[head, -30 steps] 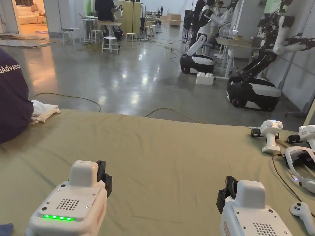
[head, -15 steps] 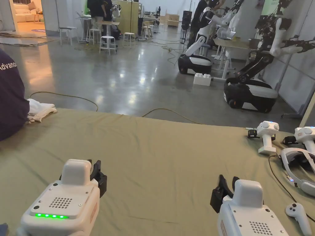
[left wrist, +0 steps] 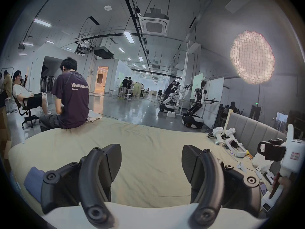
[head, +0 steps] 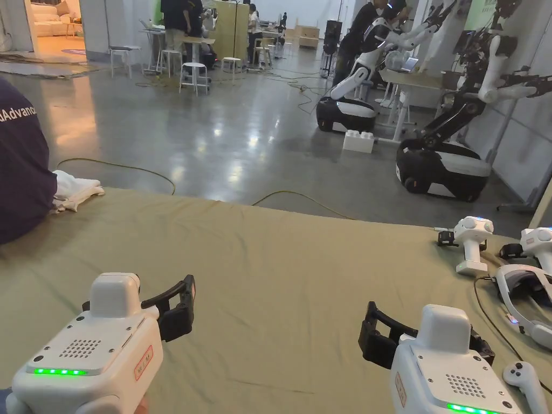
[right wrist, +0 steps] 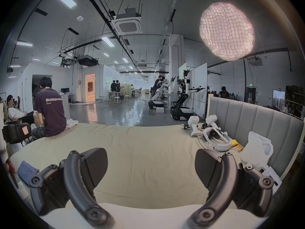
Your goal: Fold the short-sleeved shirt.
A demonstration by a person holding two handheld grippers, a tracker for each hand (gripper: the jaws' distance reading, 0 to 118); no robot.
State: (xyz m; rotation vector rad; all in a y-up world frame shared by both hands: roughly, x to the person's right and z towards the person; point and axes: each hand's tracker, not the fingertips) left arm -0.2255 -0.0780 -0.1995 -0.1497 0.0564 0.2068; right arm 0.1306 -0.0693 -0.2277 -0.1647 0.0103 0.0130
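Nearest of all, left hand-held gripper point(left wrist: 151, 151), low over the bed point(head: 280, 259), jaws wide apart, nothing between them. Right hand-held gripper point(right wrist: 151, 156) off to the right of it, well apart, jaws wide apart too, nothing held. Both up above the green sheet, not touching it. Green lights glowing on the backs of both in the head view.

Down at the near left corner of the bed, a blue cloth point(left wrist: 32, 179), lying flat, just left of the left hand-held gripper. Cannot tell if it is the short-sleeved shirt. Not touched by either one.

On the near right edge, a small white controller point(head: 525, 377). A bit farther on the right, a white headset point(head: 520, 294) with a thin wire. Beside it, next to the grey headboard point(right wrist: 264, 117), a white plastic bag point(right wrist: 257, 148). Farther still on the right, two white handles point(head: 471, 242) standing up on the sheet.

At the far left edge of the bed, a person in a dark shirt point(head: 19, 167), sitting, back turned. Right beside that person, a small pile of white cloth point(head: 75, 191).

Past the bed, a shiny grey floor with a yellow cable point(head: 302, 197). Far right, two robots on black and white bases point(head: 442, 161), a white block point(head: 359, 141) between them. Far back, white stools point(head: 193, 75) and more people standing.
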